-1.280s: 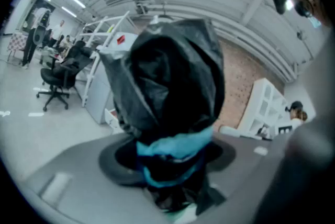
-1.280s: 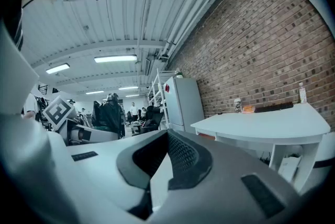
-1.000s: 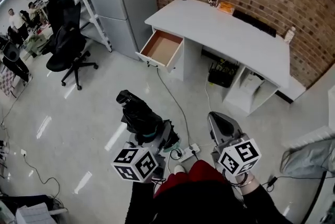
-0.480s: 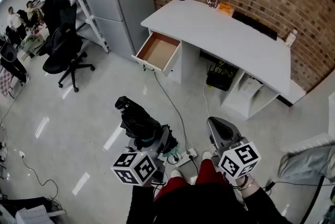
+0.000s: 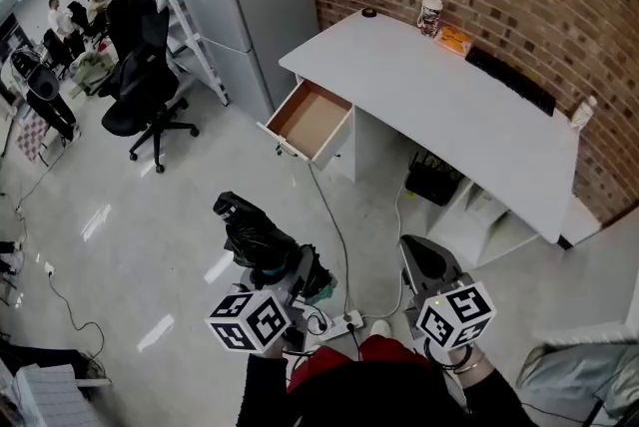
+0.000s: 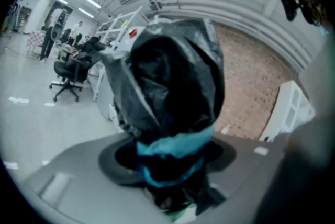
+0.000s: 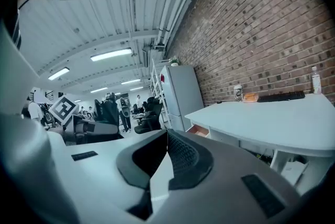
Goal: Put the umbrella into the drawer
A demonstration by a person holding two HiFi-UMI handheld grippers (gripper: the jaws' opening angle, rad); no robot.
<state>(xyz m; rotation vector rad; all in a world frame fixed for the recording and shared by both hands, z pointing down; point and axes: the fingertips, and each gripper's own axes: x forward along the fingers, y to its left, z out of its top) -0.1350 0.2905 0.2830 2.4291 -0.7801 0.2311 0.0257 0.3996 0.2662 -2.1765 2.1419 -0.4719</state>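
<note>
An office chair stands at far left, well apart from the drawer. The left tool is clamped on the folded black umbrella, which juts ahead of its jaws toward upper left, held above the glossy floor. The drawer stands pulled open at the left end of the white surface, well beyond the umbrella, with its brown bottom showing. A cable crosses the floor between them. The right tool hangs beside the left one, empty, with its jaws pressed together
</note>
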